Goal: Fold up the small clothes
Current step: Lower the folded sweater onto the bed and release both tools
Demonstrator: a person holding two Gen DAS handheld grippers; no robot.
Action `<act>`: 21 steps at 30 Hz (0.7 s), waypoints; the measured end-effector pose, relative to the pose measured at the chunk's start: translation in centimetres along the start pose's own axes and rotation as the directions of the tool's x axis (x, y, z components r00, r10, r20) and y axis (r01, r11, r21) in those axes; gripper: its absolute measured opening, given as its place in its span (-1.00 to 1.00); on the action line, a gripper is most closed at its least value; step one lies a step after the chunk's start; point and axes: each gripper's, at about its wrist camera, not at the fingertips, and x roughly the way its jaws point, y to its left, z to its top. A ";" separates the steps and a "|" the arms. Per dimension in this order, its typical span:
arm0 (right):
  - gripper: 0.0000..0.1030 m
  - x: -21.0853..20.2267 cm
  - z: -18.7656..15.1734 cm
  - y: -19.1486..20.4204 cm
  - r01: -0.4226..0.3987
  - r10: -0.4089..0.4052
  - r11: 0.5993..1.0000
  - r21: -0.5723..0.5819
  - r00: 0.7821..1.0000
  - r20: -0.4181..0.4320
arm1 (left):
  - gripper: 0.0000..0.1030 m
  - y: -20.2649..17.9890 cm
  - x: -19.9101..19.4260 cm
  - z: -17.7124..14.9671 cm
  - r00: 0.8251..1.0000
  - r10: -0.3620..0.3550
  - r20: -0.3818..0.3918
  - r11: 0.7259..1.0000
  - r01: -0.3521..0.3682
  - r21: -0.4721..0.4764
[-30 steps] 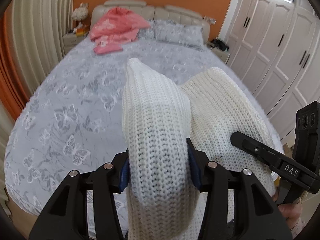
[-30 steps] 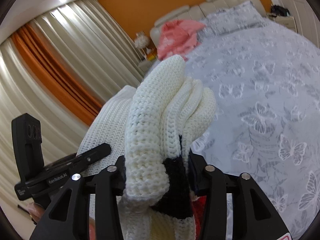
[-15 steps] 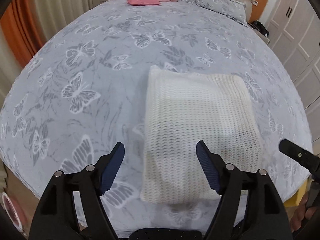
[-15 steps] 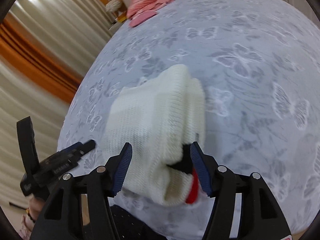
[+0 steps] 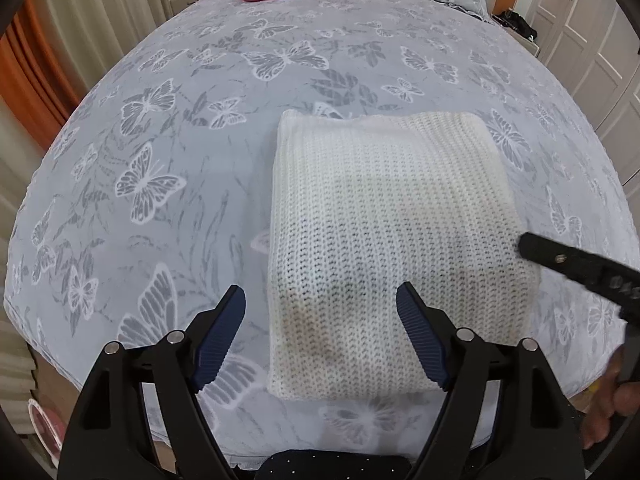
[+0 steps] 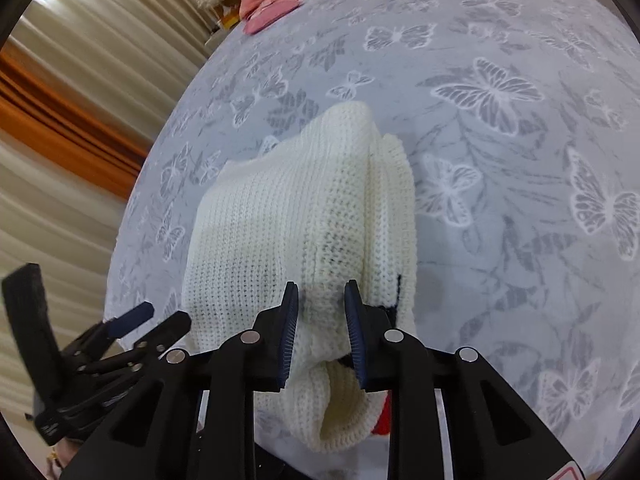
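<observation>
A folded white knit sweater lies near the bed's front edge, set down after a fold. The left gripper hovers, its jaws having just spread wide, empty. The right gripper, jaws just narrowed, pinches the bunched edge; only its view shows this loose, layered side, which likely needs releasing and smoothing.

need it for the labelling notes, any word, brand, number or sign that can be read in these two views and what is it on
None can be read.
Right gripper: a red-edged sticker at the picture's bottom right corner, cut off, no text visible.
Left gripper: no lettering; its body in the right wrist view is too blurred.
White knit sweater: no label showing.
</observation>
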 end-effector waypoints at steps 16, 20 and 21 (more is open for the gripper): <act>-0.75 -0.5 -1.7 0.8 -0.060 0.060 0.998 -0.012 0.998 -0.031 | 0.53 -0.1 1.1 -1.0 0.999 0.019 -0.033 1.000 -0.018 0.011; -0.76 3.0 -3.1 -2.7 0.034 -0.034 0.999 -0.002 0.987 -0.160 | 0.53 0.2 3.2 -2.0 0.994 0.061 -0.086 0.998 -0.059 0.026; -0.76 3.4 -3.5 -3.1 0.032 -0.030 0.999 0.008 0.985 -0.171 | 0.53 0.3 3.6 -2.2 0.993 0.066 -0.100 0.998 -0.064 0.024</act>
